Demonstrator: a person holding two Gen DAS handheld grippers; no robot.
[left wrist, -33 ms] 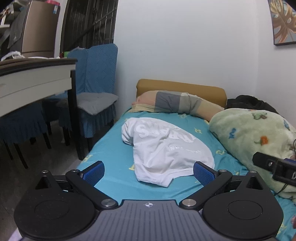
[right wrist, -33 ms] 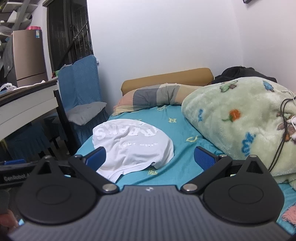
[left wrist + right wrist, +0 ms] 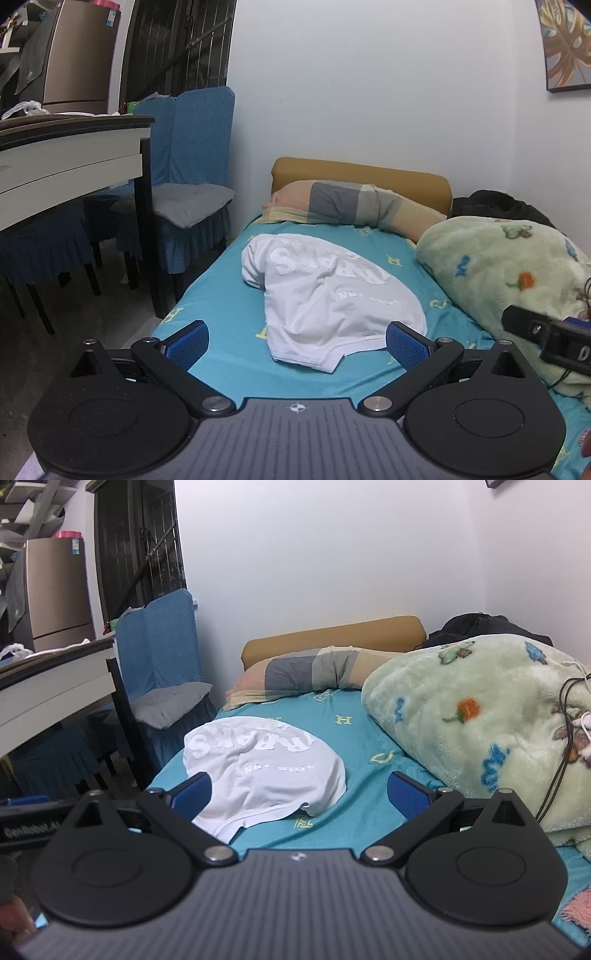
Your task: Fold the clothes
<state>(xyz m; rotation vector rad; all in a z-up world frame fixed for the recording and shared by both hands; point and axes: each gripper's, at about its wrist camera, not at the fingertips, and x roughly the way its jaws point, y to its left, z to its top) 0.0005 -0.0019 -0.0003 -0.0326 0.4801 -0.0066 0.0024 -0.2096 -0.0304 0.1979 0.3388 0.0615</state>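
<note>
A white T-shirt [image 3: 332, 299] with white lettering lies bunched on the teal bedsheet [image 3: 229, 369], partly folded over itself. It also shows in the right wrist view [image 3: 266, 764]. My left gripper [image 3: 297, 347] is open and empty, held above the near end of the bed just short of the shirt's near edge. My right gripper [image 3: 301, 797] is open and empty, also short of the shirt, with the shirt towards its left finger. The right gripper's body [image 3: 546, 332] shows at the right of the left wrist view.
A green patterned blanket [image 3: 480, 731] is heaped on the bed's right side with cables on it. A striped pillow [image 3: 351, 206] lies at the headboard. A blue-covered chair [image 3: 192, 184] and a table [image 3: 66, 158] stand left of the bed.
</note>
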